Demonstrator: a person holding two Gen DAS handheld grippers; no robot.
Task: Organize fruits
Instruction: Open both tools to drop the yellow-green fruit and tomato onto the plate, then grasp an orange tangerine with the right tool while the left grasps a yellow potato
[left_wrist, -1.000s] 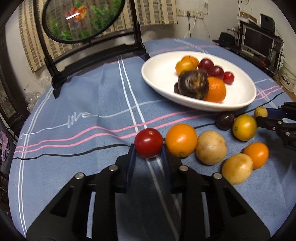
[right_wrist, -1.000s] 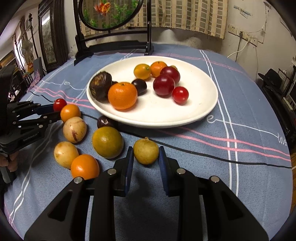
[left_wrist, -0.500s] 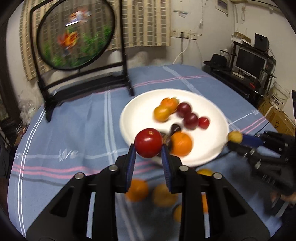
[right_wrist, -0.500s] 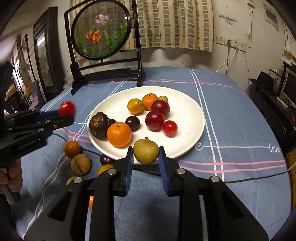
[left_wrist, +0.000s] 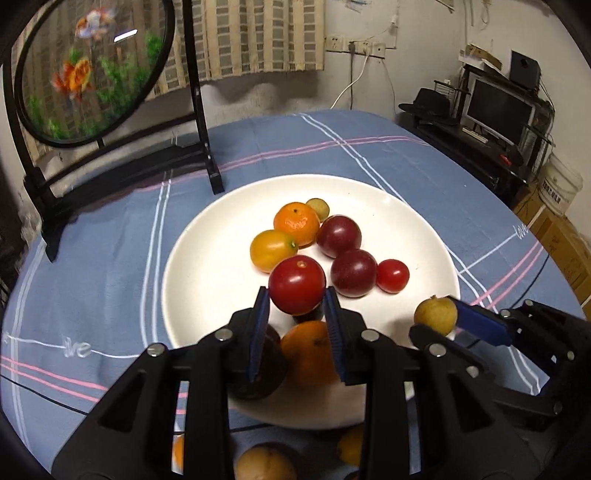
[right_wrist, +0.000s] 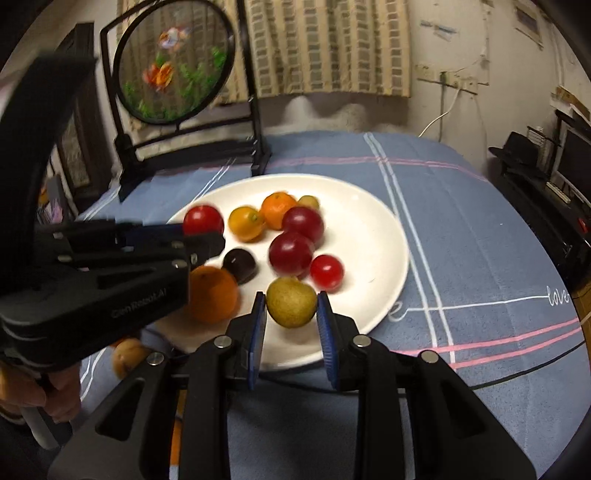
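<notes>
My left gripper (left_wrist: 296, 295) is shut on a red tomato (left_wrist: 297, 285) and holds it above the white plate (left_wrist: 207, 266). My right gripper (right_wrist: 291, 308) is shut on a small yellow-green fruit (right_wrist: 291, 302) over the plate's near rim (right_wrist: 384, 258). The plate holds oranges (left_wrist: 296, 223), dark red plums (left_wrist: 352, 272), a small red tomato (left_wrist: 392, 275) and a dark fruit (right_wrist: 239, 264). The right gripper shows in the left wrist view (left_wrist: 439, 317) and the left gripper in the right wrist view (right_wrist: 203, 232).
A round fish-picture screen on a black stand (left_wrist: 88, 70) stands behind the plate. Loose fruits (left_wrist: 264, 463) lie on the blue cloth (left_wrist: 103, 236) in front of the plate. A desk with a monitor (left_wrist: 498, 107) stands at the right.
Both grippers lifted their fruits off the cloth and carried them forward over the plate. The left one went from beside the loose fruits to above the plate's middle.
</notes>
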